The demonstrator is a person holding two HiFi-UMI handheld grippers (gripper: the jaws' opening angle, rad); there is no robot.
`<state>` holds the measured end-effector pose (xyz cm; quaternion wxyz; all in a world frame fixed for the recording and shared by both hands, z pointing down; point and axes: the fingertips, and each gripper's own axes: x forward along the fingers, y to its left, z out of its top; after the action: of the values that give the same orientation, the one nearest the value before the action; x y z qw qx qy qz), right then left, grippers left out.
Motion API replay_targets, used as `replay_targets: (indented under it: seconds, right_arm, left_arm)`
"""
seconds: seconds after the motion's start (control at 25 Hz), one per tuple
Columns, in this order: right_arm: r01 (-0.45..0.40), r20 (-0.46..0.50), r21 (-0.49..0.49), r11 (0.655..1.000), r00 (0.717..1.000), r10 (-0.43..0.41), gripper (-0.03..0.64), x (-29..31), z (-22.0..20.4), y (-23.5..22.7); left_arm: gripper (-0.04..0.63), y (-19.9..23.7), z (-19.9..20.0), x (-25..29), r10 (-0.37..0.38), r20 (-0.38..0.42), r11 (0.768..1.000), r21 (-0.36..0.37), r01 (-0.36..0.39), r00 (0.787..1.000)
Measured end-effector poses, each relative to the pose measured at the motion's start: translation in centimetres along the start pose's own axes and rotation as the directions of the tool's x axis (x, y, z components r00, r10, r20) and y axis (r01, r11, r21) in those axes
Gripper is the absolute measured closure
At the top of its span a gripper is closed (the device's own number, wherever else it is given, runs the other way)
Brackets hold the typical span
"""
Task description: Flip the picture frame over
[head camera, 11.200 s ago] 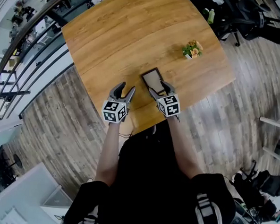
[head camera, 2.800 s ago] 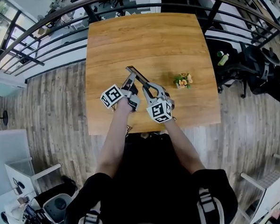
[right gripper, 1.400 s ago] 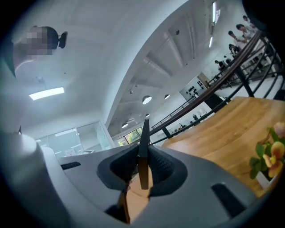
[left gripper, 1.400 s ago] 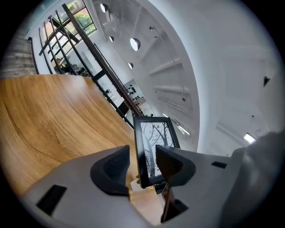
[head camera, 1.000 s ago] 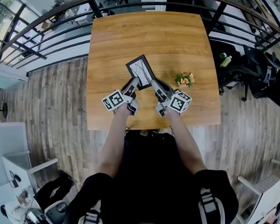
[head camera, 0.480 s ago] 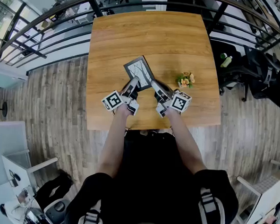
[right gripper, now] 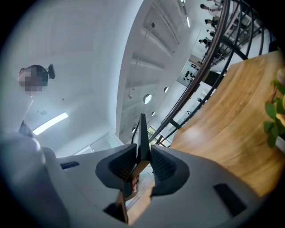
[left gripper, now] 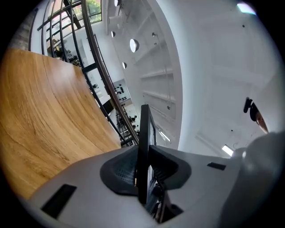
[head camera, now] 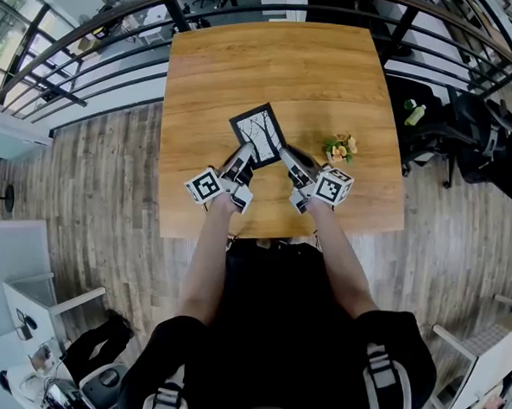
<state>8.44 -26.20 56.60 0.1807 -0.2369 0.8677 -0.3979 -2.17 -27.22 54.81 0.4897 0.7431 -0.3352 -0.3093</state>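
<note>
Showing the picture frame (head camera: 257, 136) print-side up now, dark bare branches on white, instead of the plain face seen lying upward in the earliest head view. Nearest, stretching two bare forearms out from a dark top. Closing the left gripper (head camera: 243, 154) just now onto the frame's near left edge, pads pressing the thin black edge from both sides. Easing the right gripper (head camera: 287, 155) a little wider at the near right edge, pads seemingly touching it all the same. Keeping the frame over the middle of the wooden table (head camera: 334, 66); impossible to tell from above whether lifted clear or resting. Risking a slip or a twist on the right by loosening further before setting the frame flat, and possibly knocking the small potted flowers (head camera: 339, 147) just beside that gripper. Farther off, nothing but bare wood, then a dark railing (head camera: 91, 68).
</note>
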Motion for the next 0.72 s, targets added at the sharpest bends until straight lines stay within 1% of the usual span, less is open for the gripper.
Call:
replay_targets:
  seconds: [0.12,0.24,0.32,0.44,0.72]
  right_arm:
    - [0.021,-0.026,-0.028,0.999,0.999,-0.022,0.506,0.1,0.0,-0.5]
    - [0.040,-0.039,-0.046,0.998,0.998,-0.042,0.497,0.0,0.3,-0.8]
    - [0.053,-0.054,-0.053,0.997,0.997,-0.056,0.499,0.0,0.1,-1.1]
    - [0.069,-0.080,-0.063,0.996,0.994,-0.074,0.502,0.0,0.1,-1.7]
    - [0.078,-0.108,-0.079,0.994,0.990,-0.086,0.498,0.3,-0.2,-1.9]
  left_arm:
    - [0.503,0.5,-0.1,-0.3,0.039,-0.022,0.999,0.030,-0.038,0.999]
    - [0.506,0.9,-0.3,-0.6,0.085,-0.058,0.990,0.114,-0.078,0.995]
    - [0.508,1.1,-0.3,-0.7,0.098,-0.071,0.986,0.140,-0.087,0.993]
    - [0.509,1.2,-0.4,-0.3,0.096,-0.075,0.987,0.135,-0.085,0.993]
    - [0.511,0.6,-0.8,0.2,0.042,-0.074,0.996,0.086,-0.036,0.996]
